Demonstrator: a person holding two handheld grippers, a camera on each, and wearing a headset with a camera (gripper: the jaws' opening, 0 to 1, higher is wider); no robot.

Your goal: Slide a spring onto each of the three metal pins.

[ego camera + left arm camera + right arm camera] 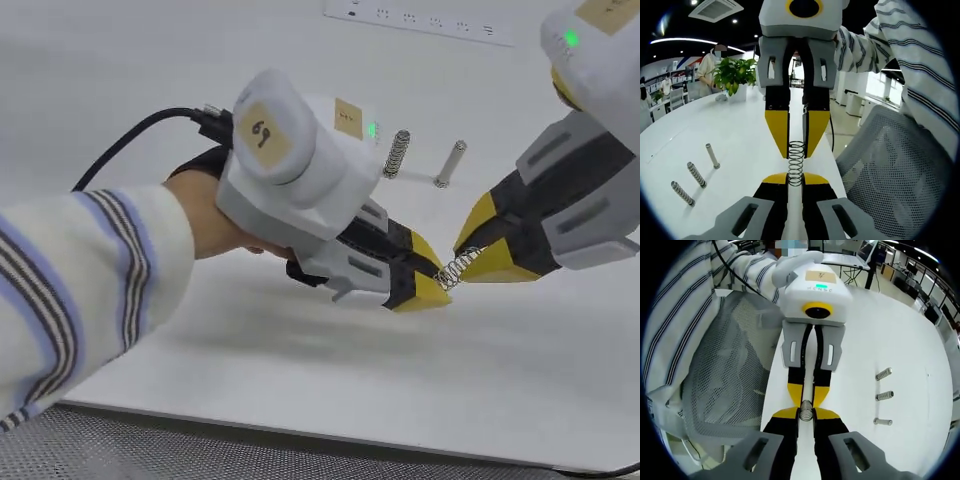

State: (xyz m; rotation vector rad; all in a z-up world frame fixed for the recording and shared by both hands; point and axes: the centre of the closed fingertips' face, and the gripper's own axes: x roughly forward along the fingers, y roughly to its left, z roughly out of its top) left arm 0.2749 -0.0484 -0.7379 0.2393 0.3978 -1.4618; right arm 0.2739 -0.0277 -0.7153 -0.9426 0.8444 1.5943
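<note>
above the table [740, 130], the left gripper [428, 288] and right gripper [480, 256] each pinch an end of one spring [455, 268], jaws nearly closed; two pins [696, 174] seem sprung, the bare pin [712, 156] waits.

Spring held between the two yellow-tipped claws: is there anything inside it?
Nothing shows inside the spring: its bare middle coils look hollow. Both ends sit between the jaws of the left gripper and right gripper, so what is inside there is hidden.
</note>
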